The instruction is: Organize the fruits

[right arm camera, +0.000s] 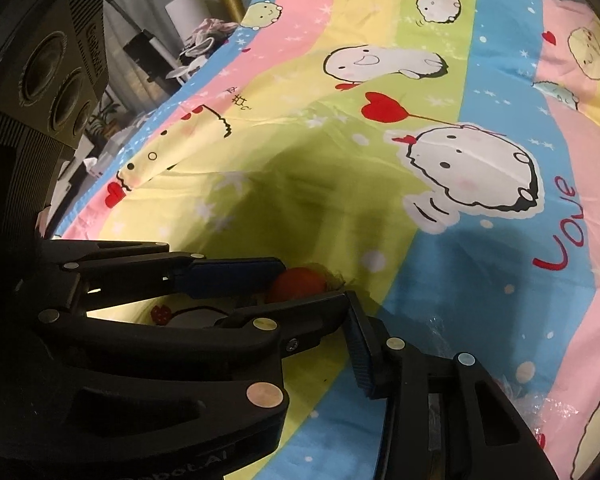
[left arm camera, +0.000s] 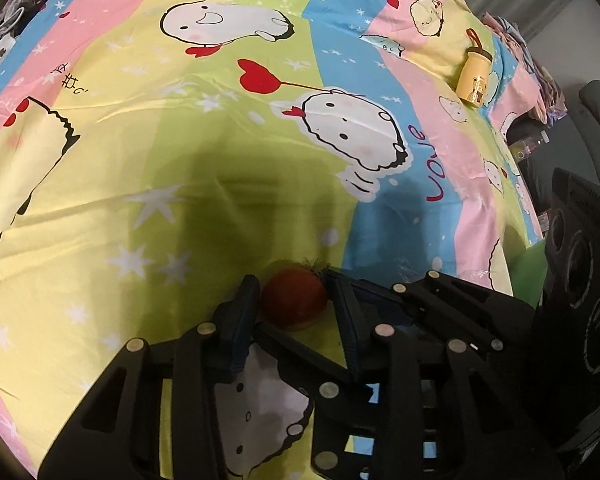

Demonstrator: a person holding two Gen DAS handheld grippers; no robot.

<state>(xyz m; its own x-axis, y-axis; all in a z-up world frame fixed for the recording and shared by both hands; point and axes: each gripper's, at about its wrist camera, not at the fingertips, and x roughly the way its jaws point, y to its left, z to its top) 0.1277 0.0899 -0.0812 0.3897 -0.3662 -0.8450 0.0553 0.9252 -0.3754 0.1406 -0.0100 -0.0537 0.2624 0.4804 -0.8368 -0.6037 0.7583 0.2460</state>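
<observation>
A red round fruit [left arm camera: 294, 300] with a dark tuft on top lies on the cartoon-print cloth [left arm camera: 180, 200]. My left gripper [left arm camera: 294, 294] has its jaws on either side of the fruit, closed against it. The fruit also shows in the right wrist view [right arm camera: 298, 282], between the left gripper's blue pads [right arm camera: 236, 276]. My right gripper [left arm camera: 432, 280] lies just right of the left one, tip against the left finger. In its own view only one finger [right arm camera: 364, 356] shows, so its opening cannot be judged.
A yellow lidded cup [left arm camera: 475, 80] with a strap stands far right on the cloth. Crinkled clear plastic [right arm camera: 556, 408] lies at the lower right. Clothes [right arm camera: 208, 36] and clutter sit past the cloth's left edge. A green object [left arm camera: 530, 276] lies at the right edge.
</observation>
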